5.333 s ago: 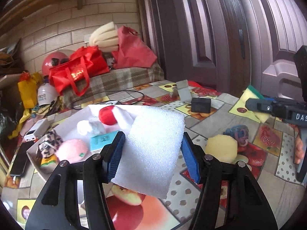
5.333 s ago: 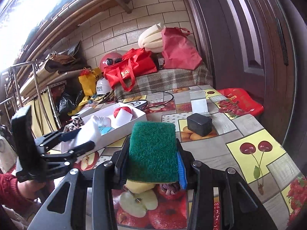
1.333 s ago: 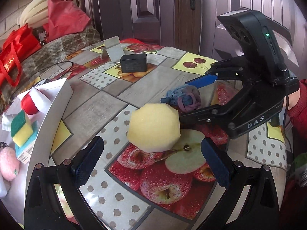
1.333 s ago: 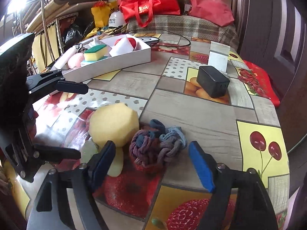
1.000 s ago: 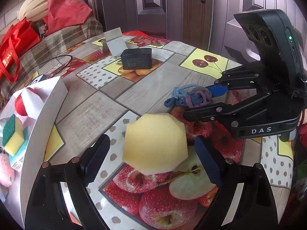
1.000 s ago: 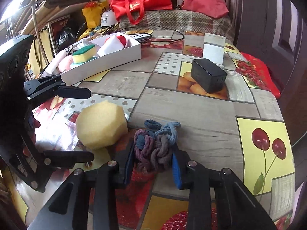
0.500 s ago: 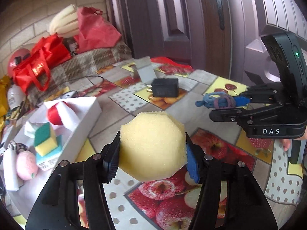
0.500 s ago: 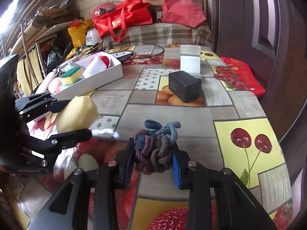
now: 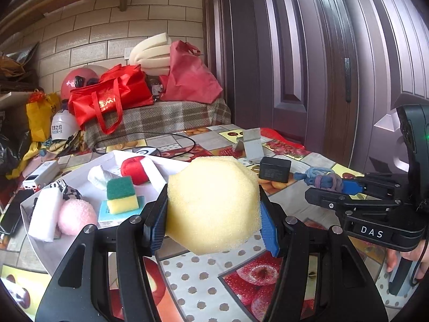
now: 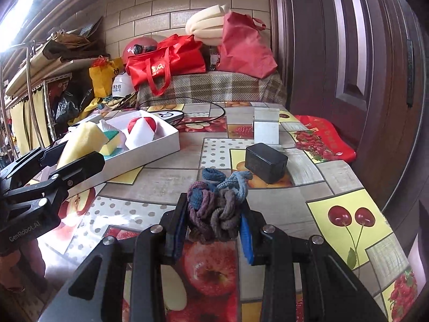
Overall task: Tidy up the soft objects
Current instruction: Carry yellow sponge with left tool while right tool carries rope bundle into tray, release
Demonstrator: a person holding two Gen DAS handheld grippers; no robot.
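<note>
**Gripping a sponge and a bundle of hair ties above the bench**

Clamped between the left gripper's [image 9: 213,221] blue fingers [image 9: 269,230] is a yellow sponge [image 9: 213,205], squeezed on both sides and held clear of the bench [image 9: 203,276]. The right gripper [image 10: 213,228] is clenched on a knot of hair ties [image 10: 214,209], blue, purple and grey, also lifted off the surface. Just left of the sponge sits a white tray [image 9: 33,241] holding a green-and-yellow scourer [image 9: 121,194], a pink puff [image 9: 76,216], a white foam block [image 9: 44,216] and a red ball [image 9: 132,167]. Behind the hair ties, a black adapter [image 10: 265,163] rests on the fruit-patterned cloth.
</note>
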